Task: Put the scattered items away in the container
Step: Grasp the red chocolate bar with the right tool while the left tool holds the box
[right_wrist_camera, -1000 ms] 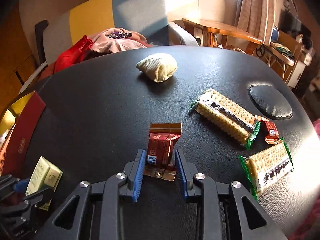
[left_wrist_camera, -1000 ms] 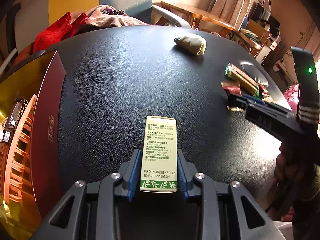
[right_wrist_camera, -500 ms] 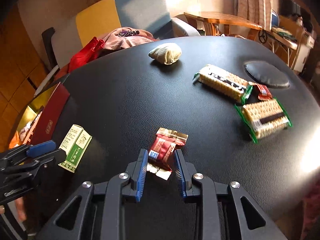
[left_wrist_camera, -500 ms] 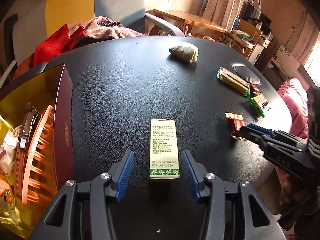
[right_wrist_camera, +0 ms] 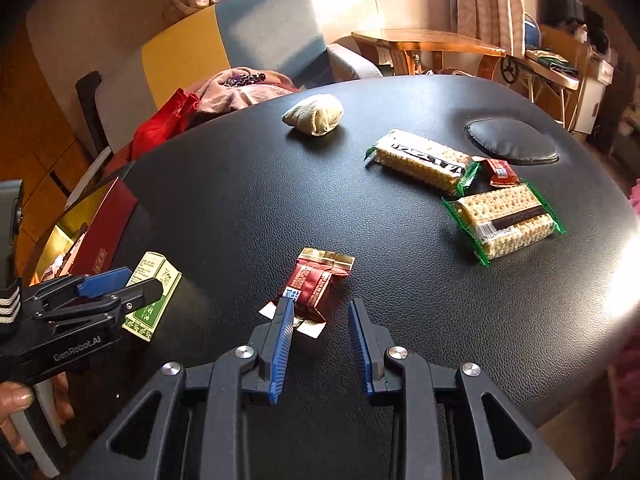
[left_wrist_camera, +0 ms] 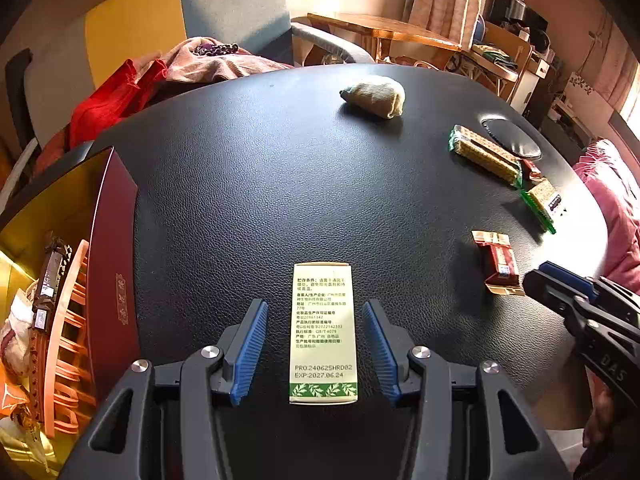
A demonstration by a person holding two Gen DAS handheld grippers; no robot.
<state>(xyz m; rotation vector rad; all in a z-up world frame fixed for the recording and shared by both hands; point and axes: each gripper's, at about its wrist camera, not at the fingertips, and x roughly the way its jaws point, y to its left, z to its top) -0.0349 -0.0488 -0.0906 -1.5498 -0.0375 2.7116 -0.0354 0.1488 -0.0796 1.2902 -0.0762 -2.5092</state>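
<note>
A cream and green carton (left_wrist_camera: 323, 332) lies flat on the black table (left_wrist_camera: 280, 200) between the jaws of my left gripper (left_wrist_camera: 314, 308), which stand open with a gap on each side. A red snack packet (right_wrist_camera: 316, 280) lies flat just ahead of my right gripper (right_wrist_camera: 320, 304). That gripper's jaws are slightly apart and its left finger (right_wrist_camera: 282, 336) overlaps the packet's near corner. The red container (left_wrist_camera: 112, 240) with a gold lining sits at the table's left edge. In the right wrist view the left gripper (right_wrist_camera: 132, 282) straddles the carton (right_wrist_camera: 160, 272).
A rolled beige cloth (right_wrist_camera: 316, 114), two cracker packs (right_wrist_camera: 424, 160) (right_wrist_camera: 504, 220) and a small red packet (right_wrist_camera: 500, 172) lie at the far right by a round black pad (right_wrist_camera: 512, 142). An orange rack (left_wrist_camera: 68, 320) and snacks fill the container. A chair with clothes (left_wrist_camera: 208, 60) stands behind.
My left jaws have spread off the carton, which now lies loose between them. My right gripper has drawn back toward the near left, and the red packet now rests flat ahead of its fingers.
</note>
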